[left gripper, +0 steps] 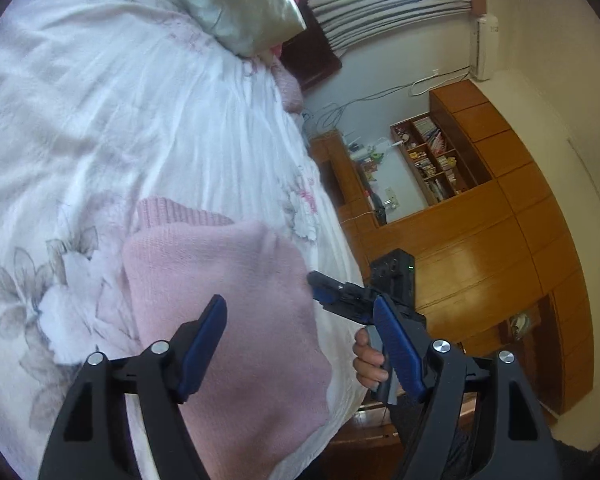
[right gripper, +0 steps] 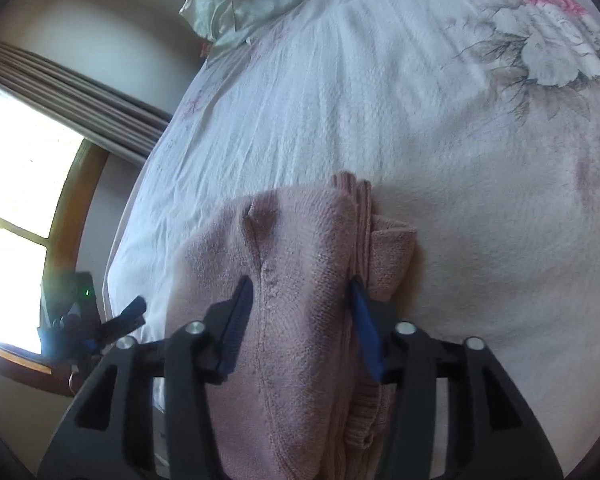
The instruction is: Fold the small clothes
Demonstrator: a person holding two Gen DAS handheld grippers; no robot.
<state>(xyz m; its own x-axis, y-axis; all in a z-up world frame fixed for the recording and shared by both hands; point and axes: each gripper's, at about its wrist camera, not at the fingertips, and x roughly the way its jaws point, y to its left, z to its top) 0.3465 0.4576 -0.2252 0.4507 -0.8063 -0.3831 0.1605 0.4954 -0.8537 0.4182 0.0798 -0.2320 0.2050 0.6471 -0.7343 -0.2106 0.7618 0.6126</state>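
Two handheld grippers, matte black frames tipped with blue finger pads.

The left gripper has two angular black arms with triangular cut-outs, each carrying two round silver screws near the knuckles; its blue pads are long, flat and finely ribbed. The right gripper is built alike, with the same silver screw heads on black linkages and narrow blue pads. From the left wrist camera, the right unit also shows a boxy black housing with a small green indicator light, and a hand whose fingers are bare, with no sleeve in view.
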